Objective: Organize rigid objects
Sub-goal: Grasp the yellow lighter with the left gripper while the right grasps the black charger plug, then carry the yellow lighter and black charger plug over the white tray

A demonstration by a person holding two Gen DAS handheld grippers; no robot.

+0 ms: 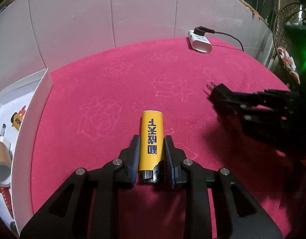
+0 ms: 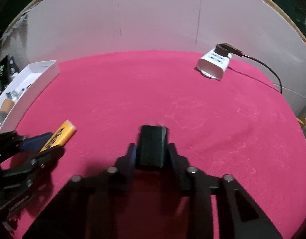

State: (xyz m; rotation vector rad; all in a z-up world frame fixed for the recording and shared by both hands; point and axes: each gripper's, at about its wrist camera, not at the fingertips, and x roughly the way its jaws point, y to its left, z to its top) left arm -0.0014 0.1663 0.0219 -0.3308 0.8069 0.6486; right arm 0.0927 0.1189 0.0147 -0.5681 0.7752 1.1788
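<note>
White box wall [image 1: 33, 107] at far left; inside it a brown tape roll [image 1: 1, 163] and small items too small to name. Magenta cloth [image 1: 113, 91] with faint embossed flower outlines covers the table. Left gripper [image 1: 151, 145] clamped on a yellow lighter [image 1: 152, 139], near centre, black cap end toward the camera; dark blue characters run along its side, not readable. In the right wrist view the same lighter [image 2: 60, 134] sits low at left between the blue pads. Right gripper [image 2: 152, 149] closed on a black plug adapter [image 2: 152, 145], metal prongs [image 1: 209, 88] pointing left. Far right: white power strip [image 1: 199, 41] with a dark plug [image 1: 200, 29] and black cable [image 1: 230, 36].
</note>
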